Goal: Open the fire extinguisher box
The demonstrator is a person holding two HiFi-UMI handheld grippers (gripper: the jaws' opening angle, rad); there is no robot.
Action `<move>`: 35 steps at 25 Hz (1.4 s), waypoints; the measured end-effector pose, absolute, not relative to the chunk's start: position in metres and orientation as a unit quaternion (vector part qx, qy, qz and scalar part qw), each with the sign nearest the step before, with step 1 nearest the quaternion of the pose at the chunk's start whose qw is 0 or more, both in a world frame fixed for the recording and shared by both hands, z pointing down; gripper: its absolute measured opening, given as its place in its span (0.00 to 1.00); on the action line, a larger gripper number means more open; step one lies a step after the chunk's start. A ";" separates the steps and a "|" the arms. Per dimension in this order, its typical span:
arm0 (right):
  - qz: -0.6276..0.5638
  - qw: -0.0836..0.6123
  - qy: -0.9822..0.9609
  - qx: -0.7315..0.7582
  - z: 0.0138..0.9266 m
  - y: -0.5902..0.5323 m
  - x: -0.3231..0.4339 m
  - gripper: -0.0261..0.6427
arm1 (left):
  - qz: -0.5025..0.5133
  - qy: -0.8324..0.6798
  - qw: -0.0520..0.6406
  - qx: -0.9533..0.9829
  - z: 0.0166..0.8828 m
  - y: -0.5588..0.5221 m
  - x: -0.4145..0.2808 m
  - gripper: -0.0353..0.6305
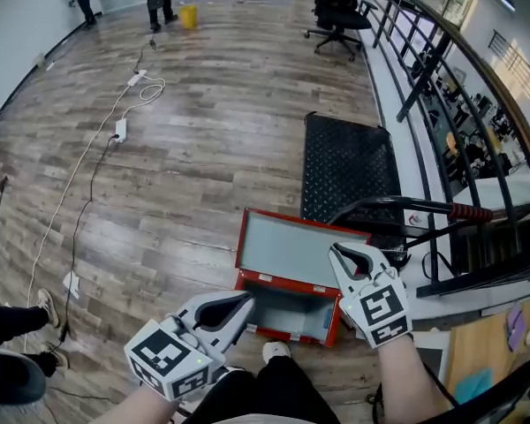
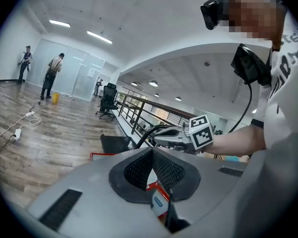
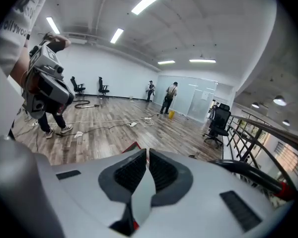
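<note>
Wood floor (image 1: pixel 203 148) fills most of the head view, with a railing along its right side and a black studded mat (image 1: pixel 349 166) lying near that railing. The fire extinguisher box (image 1: pixel 287 323) is red and sits on the floor just in front of the mat's near end, right ahead of the person's feet. Its long axis runs left to right across the head view, dipping slightly to the right. The mouth faces up and toward the person, and the part of the grey inside that shows has no extinguisher I can make out. The lid (image 1: pixel 300 250) is raised off the far long edge and tilted back toward the mat, grey inner face toward the camera. Left gripper (image 1: pixel 243 303) is above the box's near left corner with its jaws together and nothing between them. Right gripper (image 1: pixel 336 253) is near the lid's right end, pads all but meeting, empty; whether it touches the lid I can't tell. Judgement: the opening step looks done, lid up and neither gripper on it. Next move likely only needs a check that the lid rests back on its own. If not, nudge its top edge back with closed tips, no grasp needed.
</note>
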State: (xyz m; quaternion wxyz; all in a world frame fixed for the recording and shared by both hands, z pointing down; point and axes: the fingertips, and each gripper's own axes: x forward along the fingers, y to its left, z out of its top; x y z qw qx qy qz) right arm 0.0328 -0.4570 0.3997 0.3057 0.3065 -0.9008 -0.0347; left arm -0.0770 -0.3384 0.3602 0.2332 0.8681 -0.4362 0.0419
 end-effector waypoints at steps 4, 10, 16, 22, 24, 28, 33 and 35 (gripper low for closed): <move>0.032 0.254 -0.910 0.325 0.368 -0.404 0.021 0.08 | 0.037 -0.409 0.207 0.888 0.335 -0.322 -0.078 0.06; 0.053 0.226 -0.913 0.336 0.334 -0.322 0.003 0.08 | 0.018 -0.365 0.193 0.911 0.307 -0.287 -0.071 0.06; 0.061 0.193 -0.917 0.343 0.291 -0.265 -0.005 0.08 | -0.009 -0.334 0.190 0.923 0.286 -0.250 -0.067 0.06; 0.056 0.172 -0.919 0.349 0.265 -0.223 -0.005 0.08 | -0.015 -0.302 0.178 0.937 0.266 -0.215 -0.060 0.06; 0.045 0.179 -0.920 0.347 0.259 -0.211 -0.005 0.08 | -0.022 -0.298 0.177 0.938 0.259 -0.208 -0.059 0.06; 0.038 0.186 -0.921 0.341 0.253 -0.190 0.000 0.08 | -0.023 -0.287 0.166 0.943 0.250 -0.195 -0.048 0.06; 0.072 0.162 -0.927 0.329 0.255 -0.184 0.012 0.07 | -0.013 -0.293 0.164 0.942 0.248 -0.192 -0.032 0.06; 0.090 0.155 -0.927 0.328 0.256 -0.185 0.020 0.07 | -0.009 -0.296 0.169 0.940 0.249 -0.190 -0.026 0.06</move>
